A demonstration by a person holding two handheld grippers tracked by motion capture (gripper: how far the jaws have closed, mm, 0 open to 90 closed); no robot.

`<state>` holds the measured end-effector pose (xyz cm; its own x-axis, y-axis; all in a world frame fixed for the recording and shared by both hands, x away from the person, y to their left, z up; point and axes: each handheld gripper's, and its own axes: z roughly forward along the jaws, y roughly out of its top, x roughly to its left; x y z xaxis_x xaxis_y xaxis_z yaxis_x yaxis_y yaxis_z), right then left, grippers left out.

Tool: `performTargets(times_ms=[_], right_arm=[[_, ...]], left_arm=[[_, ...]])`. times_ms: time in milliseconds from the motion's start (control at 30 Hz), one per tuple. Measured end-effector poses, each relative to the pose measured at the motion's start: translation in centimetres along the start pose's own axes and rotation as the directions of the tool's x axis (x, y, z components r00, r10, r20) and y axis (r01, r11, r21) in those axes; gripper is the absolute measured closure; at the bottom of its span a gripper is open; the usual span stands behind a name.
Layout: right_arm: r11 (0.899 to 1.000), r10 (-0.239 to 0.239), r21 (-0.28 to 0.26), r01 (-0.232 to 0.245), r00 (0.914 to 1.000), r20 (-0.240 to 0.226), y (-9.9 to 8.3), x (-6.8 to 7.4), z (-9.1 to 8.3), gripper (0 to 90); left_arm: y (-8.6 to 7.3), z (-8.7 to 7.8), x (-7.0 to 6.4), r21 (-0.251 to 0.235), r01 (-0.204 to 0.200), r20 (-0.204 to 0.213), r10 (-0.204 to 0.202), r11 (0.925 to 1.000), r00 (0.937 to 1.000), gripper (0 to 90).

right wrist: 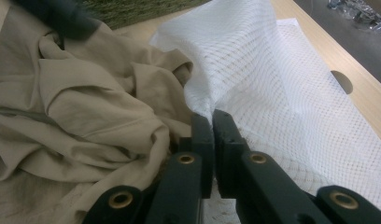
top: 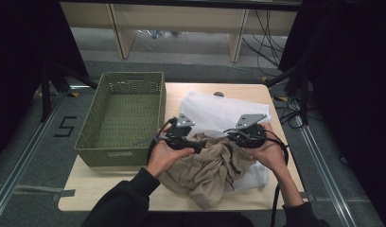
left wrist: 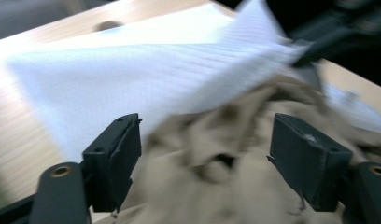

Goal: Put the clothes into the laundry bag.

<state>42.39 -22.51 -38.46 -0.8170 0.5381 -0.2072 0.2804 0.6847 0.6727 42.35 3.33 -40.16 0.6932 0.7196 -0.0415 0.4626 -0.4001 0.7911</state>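
Note:
A crumpled beige garment (top: pixel 212 168) lies on the wooden table (top: pixel 110 189), half inside a white mesh laundry bag (top: pixel 219 111). My left gripper (top: pixel 193 144) is open, its jaws wide apart on either side of the beige garment (left wrist: pixel 216 172), with the mesh bag (left wrist: pixel 146 79) lifted just beyond. My right gripper (top: pixel 233 137) is shut on the edge of the mesh bag (right wrist: pixel 282 84) and holds that edge up beside the garment (right wrist: pixel 81 116). The right gripper (right wrist: pixel 212 122) pinches the mesh between its tips.
A green woven basket (top: pixel 122 118) stands at the table's left, close beside my left hand. A round hole (top: pixel 218 94) sits in the tabletop behind the bag. Cables trail on the floor at the right. Bare table runs along the front edge.

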Motion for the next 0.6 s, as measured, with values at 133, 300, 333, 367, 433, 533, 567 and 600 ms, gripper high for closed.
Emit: performTargets(times_ms=[133,300,333,367,433,533,567,600], right_arm=[[1.0,0.003,-0.007,-0.003,1.0,0.001,0.1,0.0,0.2,89.3],[1.0,0.0,-0.002,0.0,1.0,0.002,0.0,0.0,0.3,89.2],[1.0,-0.014,0.004,0.014,0.9999,0.001,-0.1,0.0,0.5,89.2],[1.0,-0.011,0.006,0.011,0.9999,-0.003,-0.1,0.0,0.6,89.2],[1.0,0.0,0.015,0.0,1.0,-0.001,-0.1,0.0,0.7,89.2],[1.0,-0.016,-0.002,0.016,0.9999,0.005,0.0,0.1,0.8,89.3],[1.0,-0.016,-0.007,0.016,0.9998,0.013,0.2,0.2,0.7,89.3],[1.0,-0.011,-0.008,0.011,0.9999,0.013,0.2,0.2,0.6,89.3]], left_arm=[[-1.1,3.4,0.7,0.158,-0.027,0.033,0.022,0.987,0.9992,25.0],[-1.7,6.9,1.9,0.212,0.012,0.14,-0.043,0.9771,0.9893,25.3],[-1.8,7.0,1.9,0.211,-0.02,0.192,-0.022,0.9773,0.9811,44.6],[-1.9,7.0,1.3,0.198,-0.029,0.218,-0.016,0.9798,0.9758,52.6],[-1.9,6.4,-0.1,0.171,-0.075,0.261,0.028,0.9824,0.965,69.6],[-1.8,5.2,-2.1,0.139,-0.164,0.278,0.121,0.9766,0.953,80.2],[-1.8,4.9,-2.6,0.125,-0.175,0.29,0.133,0.9766,0.9478,81.2],[-1.7,4.7,-3.4,0.103,-0.158,0.288,0.122,0.9821,0.9498,81.5]])
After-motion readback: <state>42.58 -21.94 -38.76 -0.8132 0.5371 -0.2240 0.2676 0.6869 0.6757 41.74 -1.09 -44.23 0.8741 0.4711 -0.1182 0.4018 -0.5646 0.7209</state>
